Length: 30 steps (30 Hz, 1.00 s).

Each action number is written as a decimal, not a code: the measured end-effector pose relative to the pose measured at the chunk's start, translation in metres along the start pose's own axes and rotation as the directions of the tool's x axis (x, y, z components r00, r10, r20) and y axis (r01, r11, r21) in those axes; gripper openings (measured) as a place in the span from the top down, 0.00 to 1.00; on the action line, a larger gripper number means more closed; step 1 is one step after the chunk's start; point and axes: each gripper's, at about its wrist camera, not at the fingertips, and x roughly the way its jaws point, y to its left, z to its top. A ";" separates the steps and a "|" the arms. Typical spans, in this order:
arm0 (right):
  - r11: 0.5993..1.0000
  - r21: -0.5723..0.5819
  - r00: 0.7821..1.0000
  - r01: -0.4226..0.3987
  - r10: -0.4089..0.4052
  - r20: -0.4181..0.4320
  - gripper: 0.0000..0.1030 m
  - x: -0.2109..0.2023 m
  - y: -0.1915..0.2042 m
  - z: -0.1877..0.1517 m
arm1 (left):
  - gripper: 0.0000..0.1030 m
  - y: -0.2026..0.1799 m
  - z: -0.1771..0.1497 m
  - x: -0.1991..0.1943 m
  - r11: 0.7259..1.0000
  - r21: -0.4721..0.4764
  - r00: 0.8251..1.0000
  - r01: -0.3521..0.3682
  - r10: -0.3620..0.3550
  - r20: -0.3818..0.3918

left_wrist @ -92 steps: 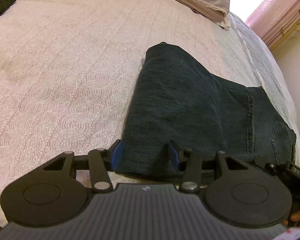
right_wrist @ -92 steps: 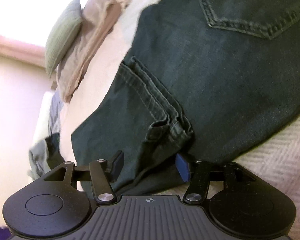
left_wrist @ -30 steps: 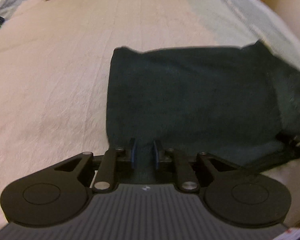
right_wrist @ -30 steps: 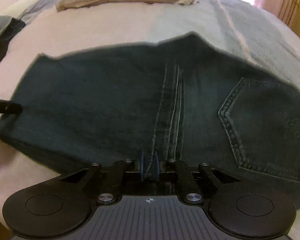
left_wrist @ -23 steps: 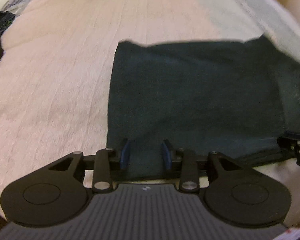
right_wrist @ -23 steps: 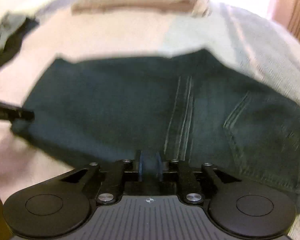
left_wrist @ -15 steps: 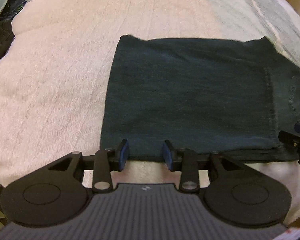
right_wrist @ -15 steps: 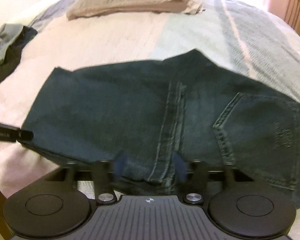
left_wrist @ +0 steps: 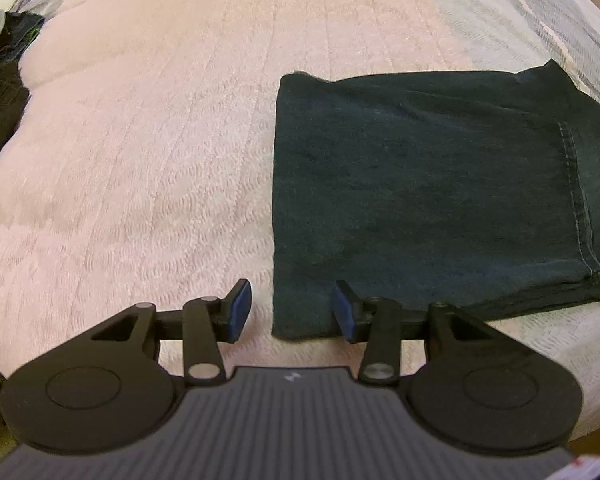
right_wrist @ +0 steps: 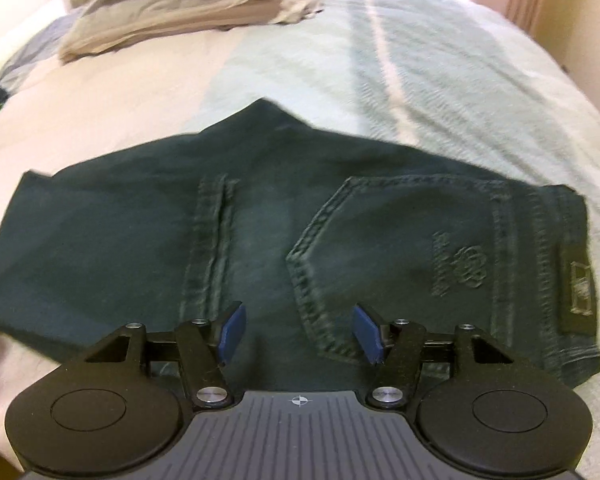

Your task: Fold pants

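Left wrist view puts your left gripper point(left_wrist: 286, 312) pointing steeply down over the near left corner of the pants point(left_wrist: 420, 184). Its jaws have just been opening and now stand part-way apart, with nothing pinched; one pad point(left_wrist: 239, 310) hangs over bare bedspread point(left_wrist: 140, 160), the other over denim. The folded pants lie flat on the bed, their left edge running straight away from you and their near edge just beyond your fingertips. To the left of that edge the bedspread is wide and bare up to a dark heap of clothes point(left_wrist: 0, 92) at the far left.

From the right wrist view, your right gripper point(right_wrist: 300, 332) tilts down over the seat of the pants, jaws spread and empty after just opening, pads either side of the back pocket's point(right_wrist: 400, 248) lower corner. The waistband point(right_wrist: 576, 264) end lies to the right, near the bed's side. Beyond the pants the striped cover point(right_wrist: 400, 72) stretches to the pillows point(right_wrist: 180, 12).
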 end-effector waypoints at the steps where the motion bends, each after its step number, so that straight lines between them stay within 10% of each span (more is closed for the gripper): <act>1: 1.000 0.003 1.000 0.011 -0.011 0.002 0.45 0.000 0.000 0.002 | 0.59 0.002 0.002 0.000 1.000 0.011 1.000 0.009 -0.009 0.003; 9: 0.993 0.058 0.995 0.101 -0.100 -0.018 0.45 -0.004 -0.008 0.004 | 0.43 0.050 0.022 0.025 0.977 -0.013 0.976 0.213 -0.212 0.040; 15: 0.958 0.222 0.984 0.180 -0.174 -0.047 0.45 -0.010 -0.056 0.002 | 0.47 0.090 0.045 0.072 0.845 -0.150 0.856 0.514 -0.515 0.031; 21: 0.895 0.393 0.977 0.212 -0.201 -0.068 0.45 -0.020 -0.098 0.005 | 0.57 0.101 0.062 0.108 0.719 -0.236 0.744 0.654 -0.667 0.030; 26: 0.882 0.422 0.977 0.210 -0.198 -0.073 0.45 -0.024 -0.109 0.005 | 0.87 0.096 0.066 0.112 0.719 -0.220 0.741 0.659 -0.671 0.024; 30: 0.885 0.408 0.974 0.225 -0.211 -0.079 0.45 -0.029 -0.120 0.007 | 0.96 0.081 0.071 0.077 0.779 -0.190 0.796 0.598 -0.604 0.028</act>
